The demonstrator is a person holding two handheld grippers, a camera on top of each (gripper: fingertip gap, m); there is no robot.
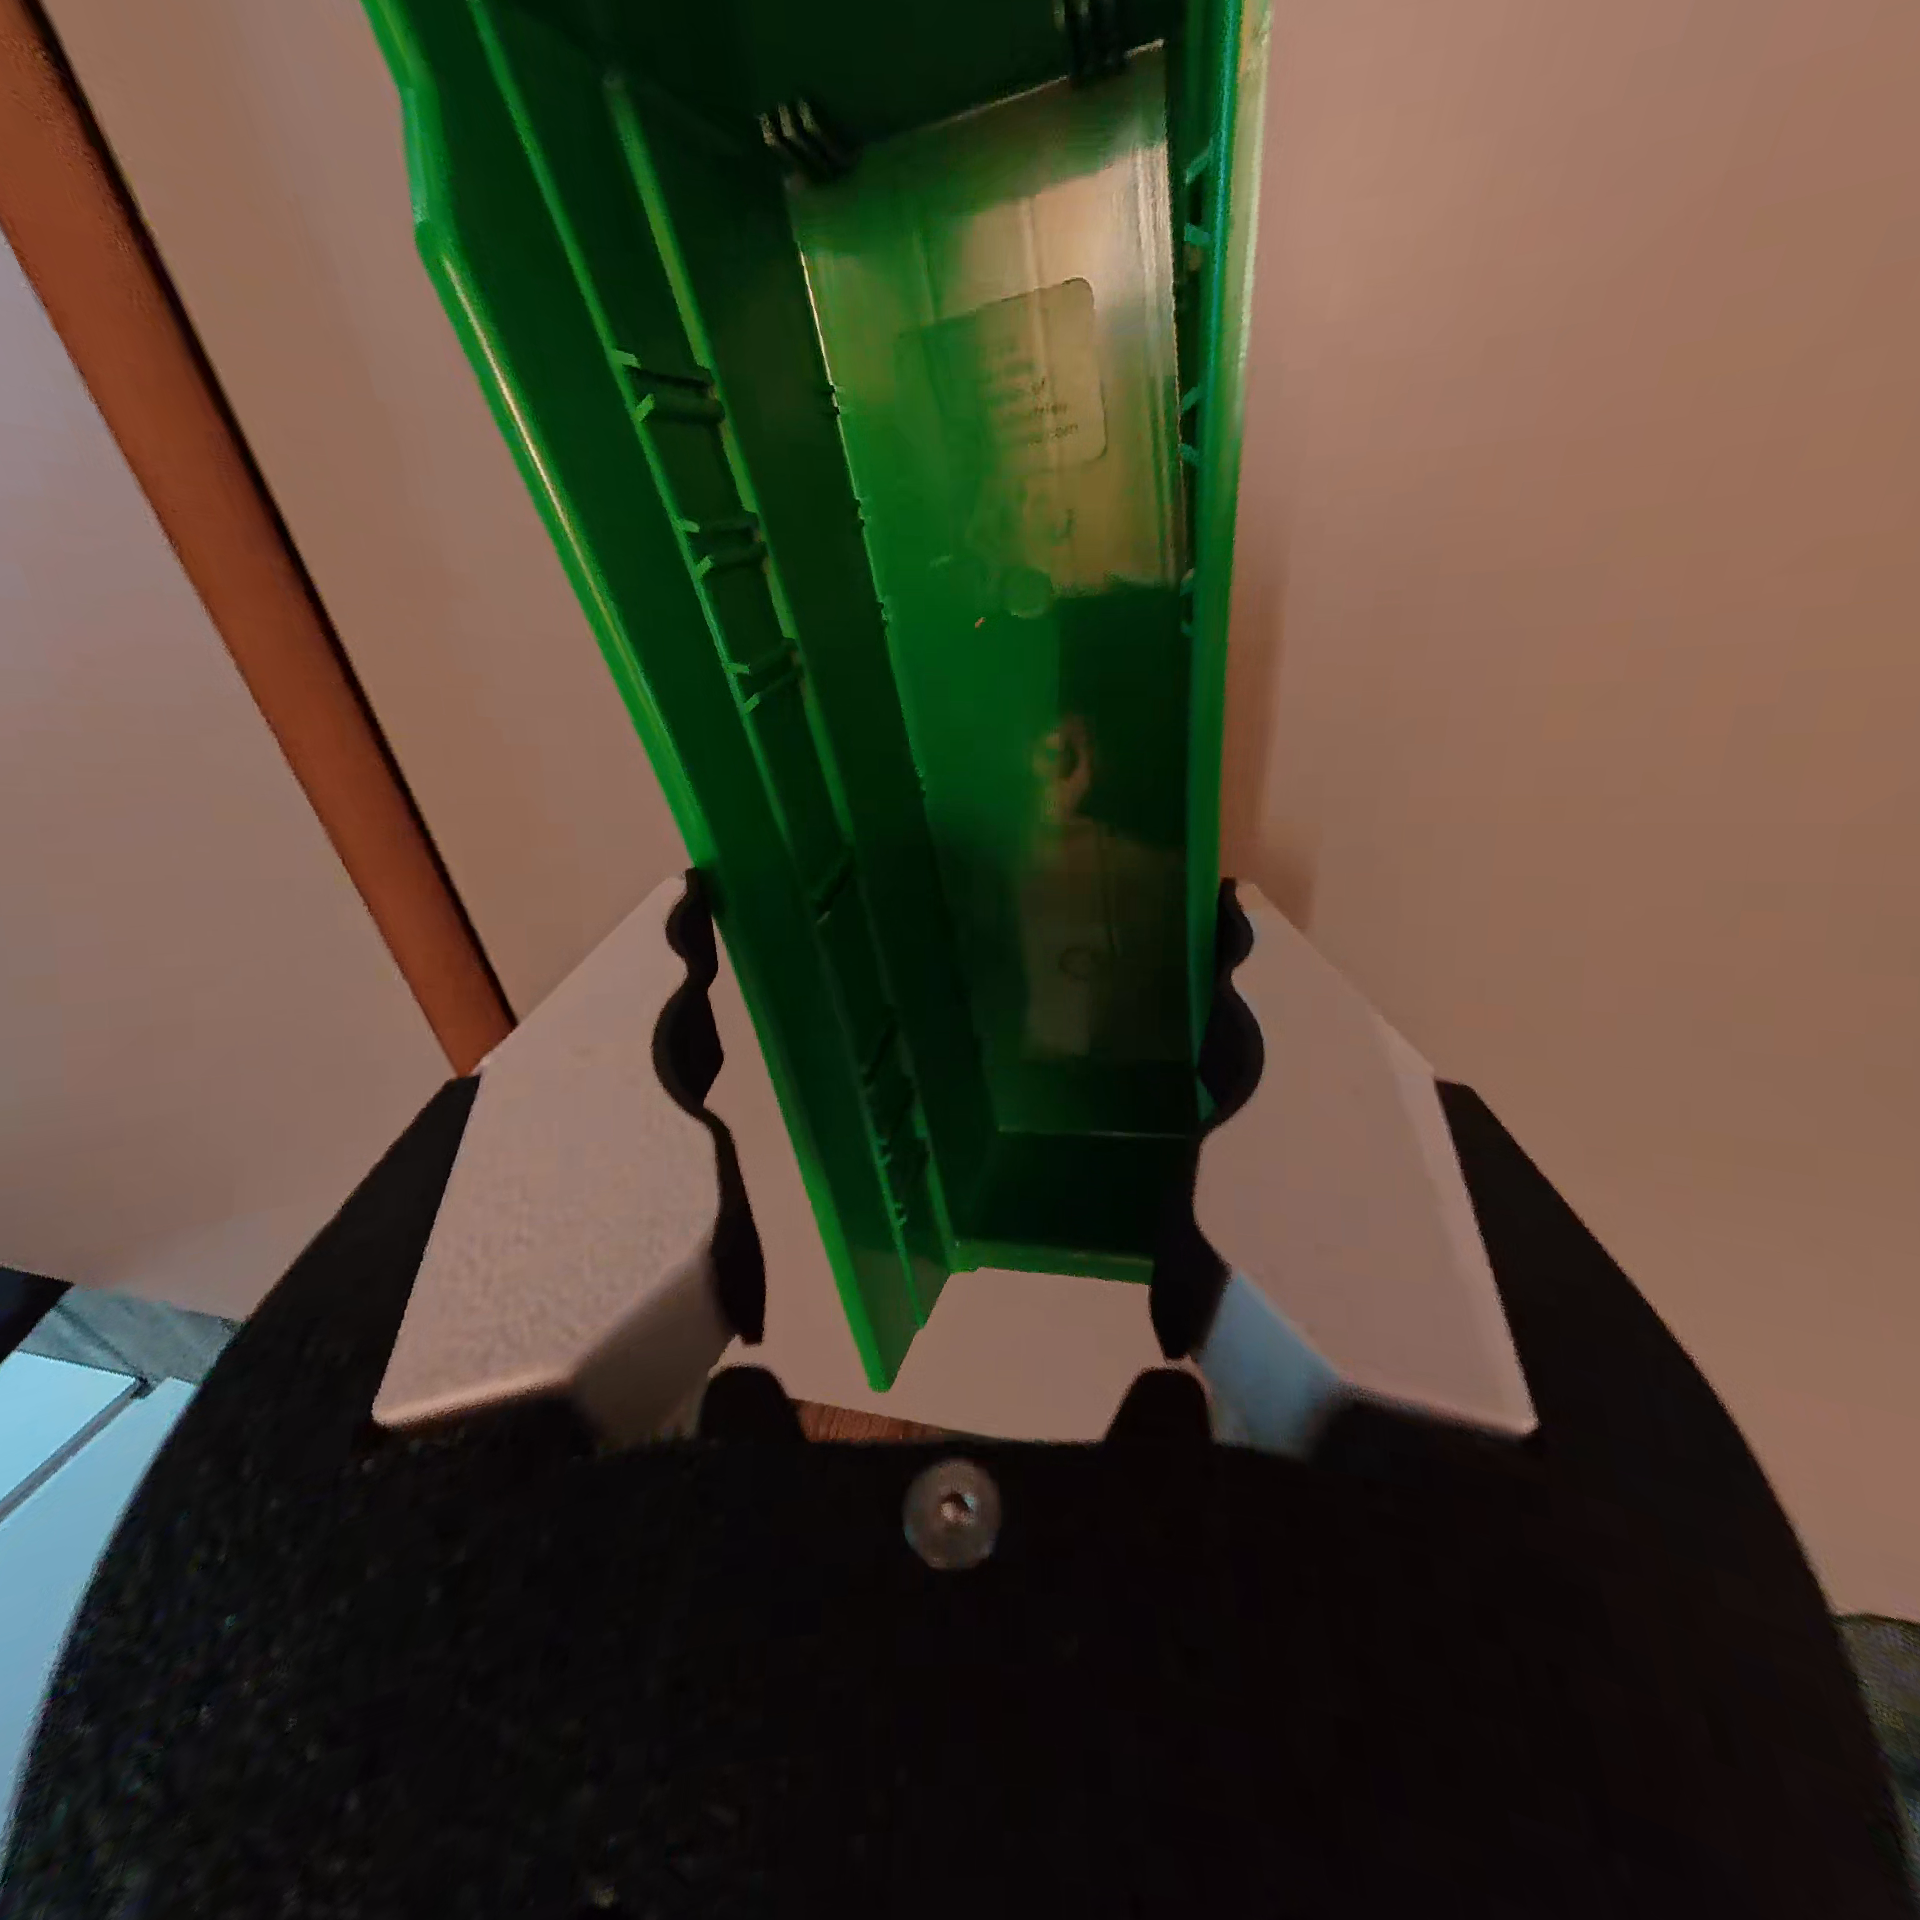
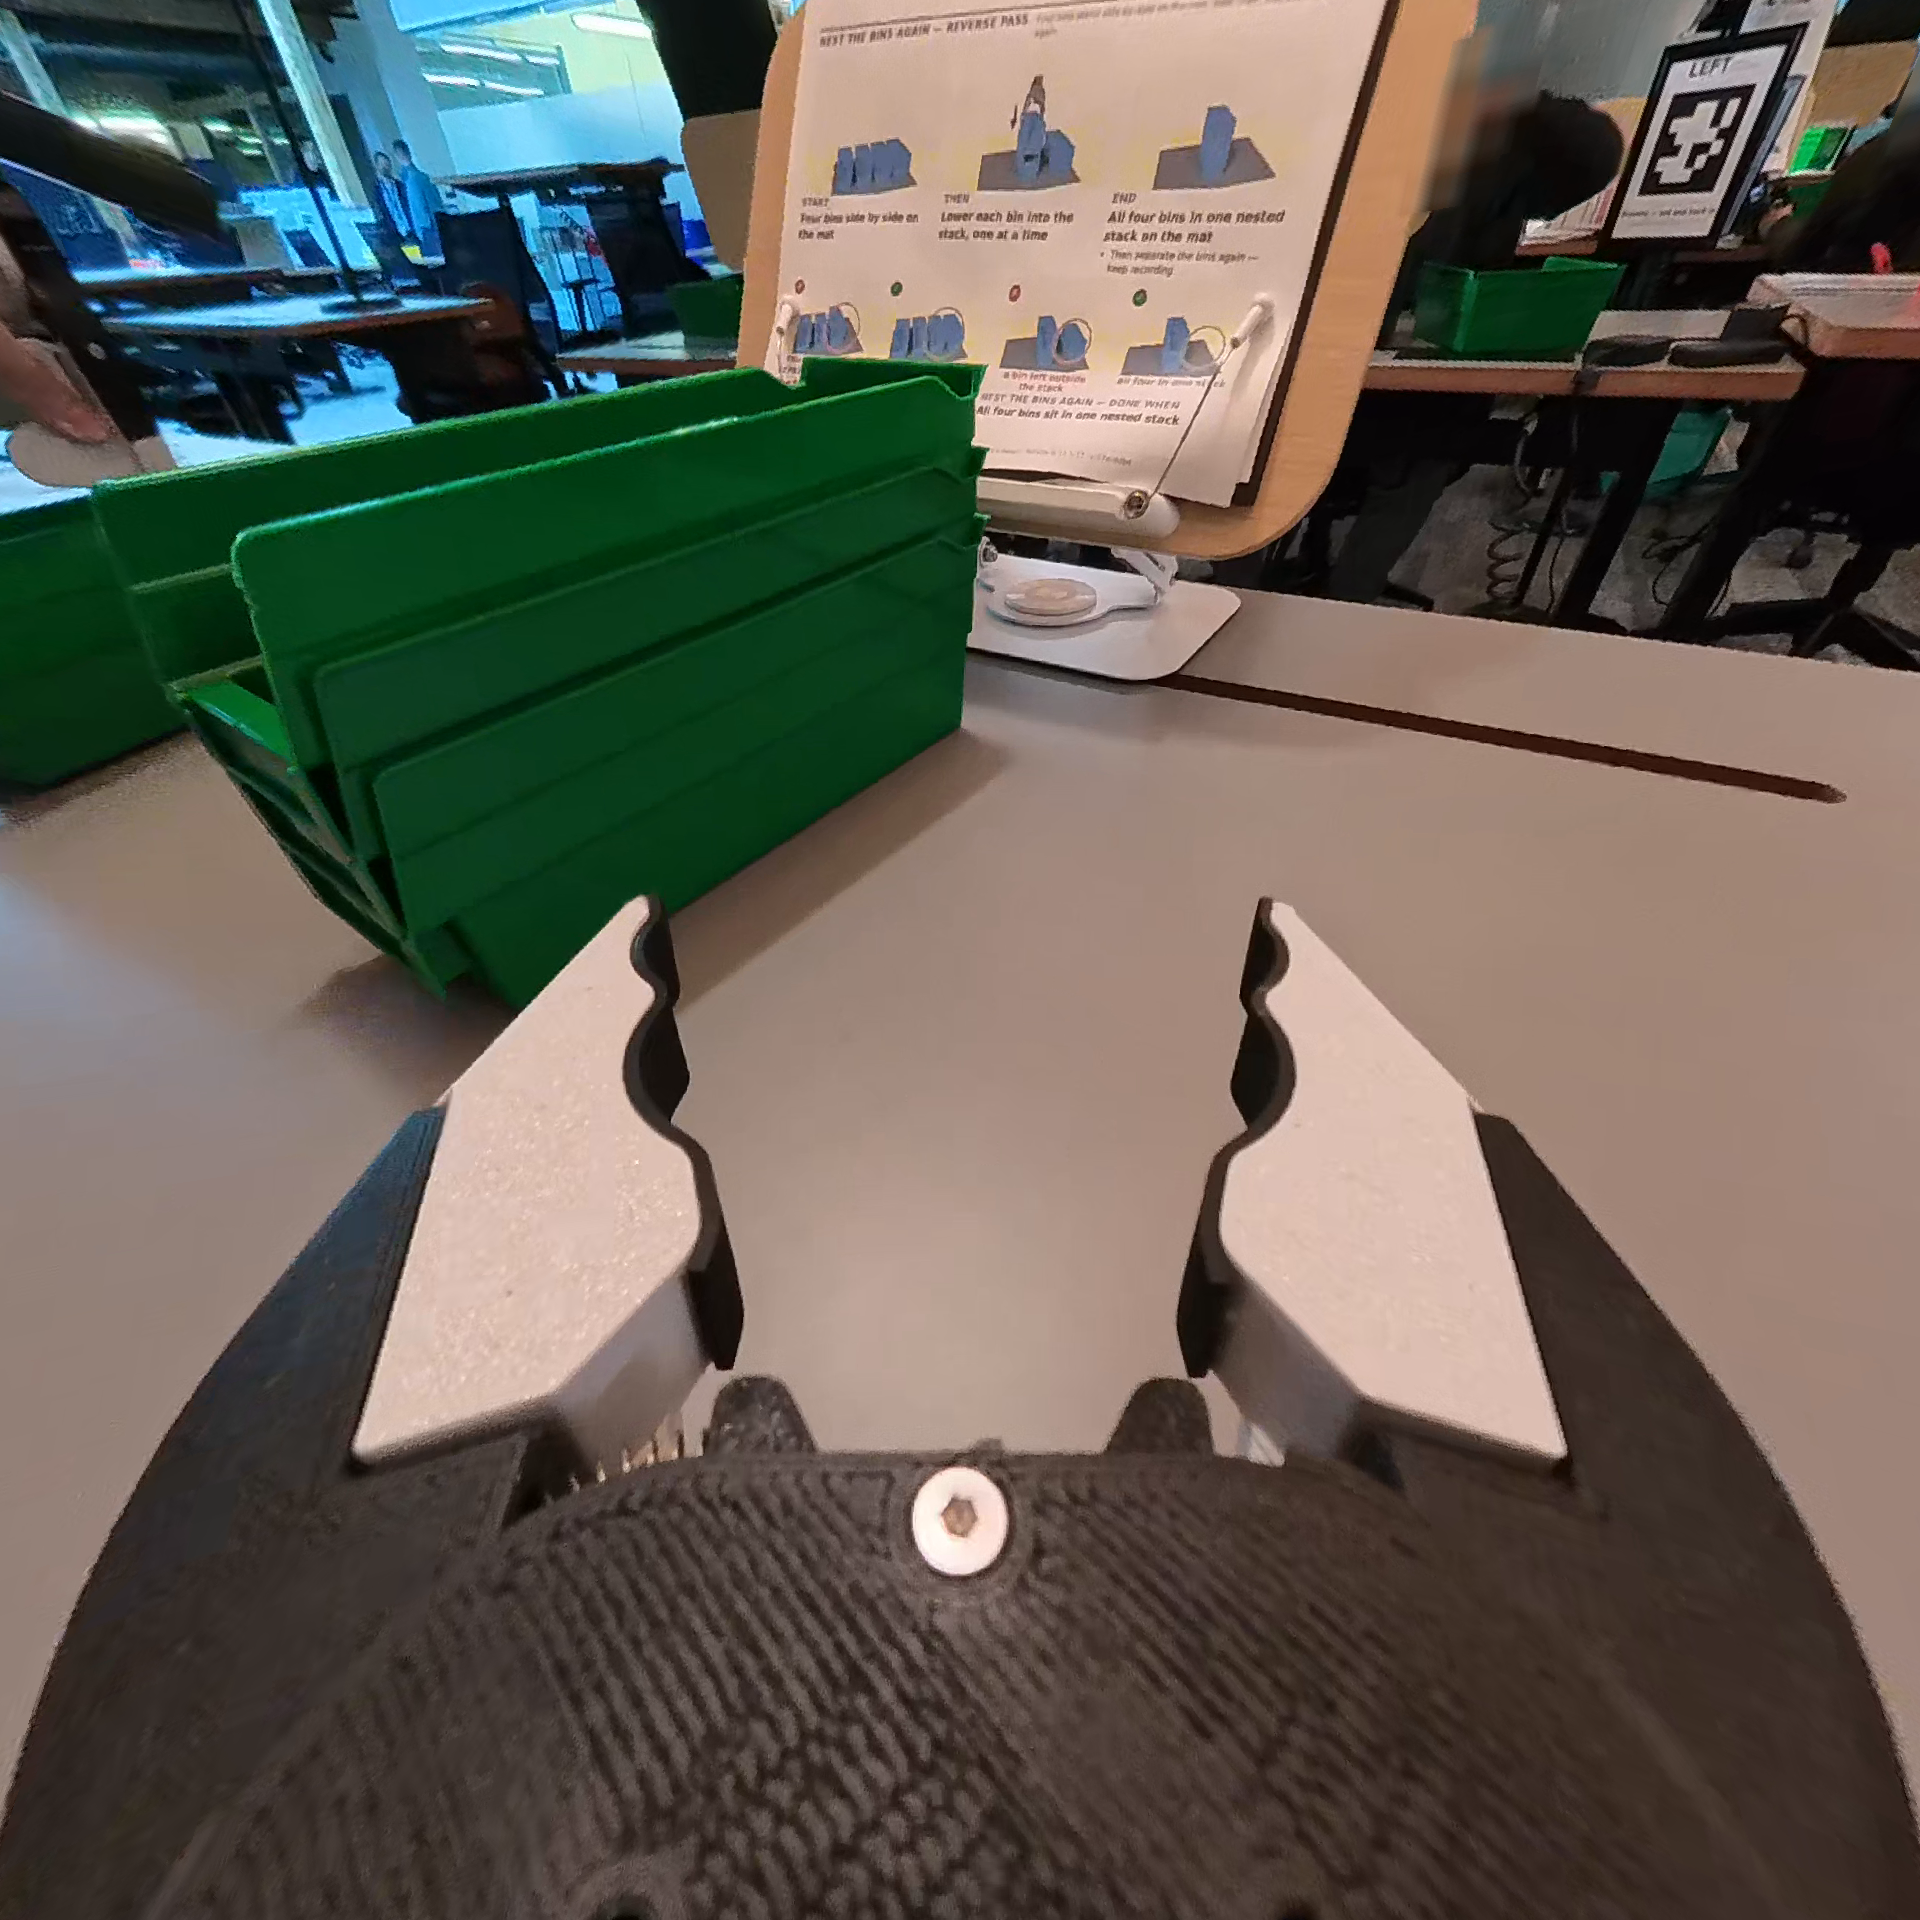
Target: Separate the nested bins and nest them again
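In the left wrist view my left gripper (image 1: 961,904) is shut on a green bin (image 1: 582,312). Its black pads (image 1: 686,997) press the bin's two long rims, and the bin runs away from the camera to the top of the frame. In the right wrist view my right gripper (image 2: 961,935) is open and empty, low over the grey table (image 2: 1247,883). A stack of nested green bins (image 2: 644,665) stands on the table ahead and to its left, apart from the fingers. The left gripper and its bin do not show in this view.
Another green bin (image 2: 62,665) stands at the far left. A document stand with an instruction sheet (image 2: 1091,260) is behind the stack. A dark seam (image 2: 1507,738) crosses the table at the right. Desks, people and another green bin (image 2: 1507,307) are beyond the table.
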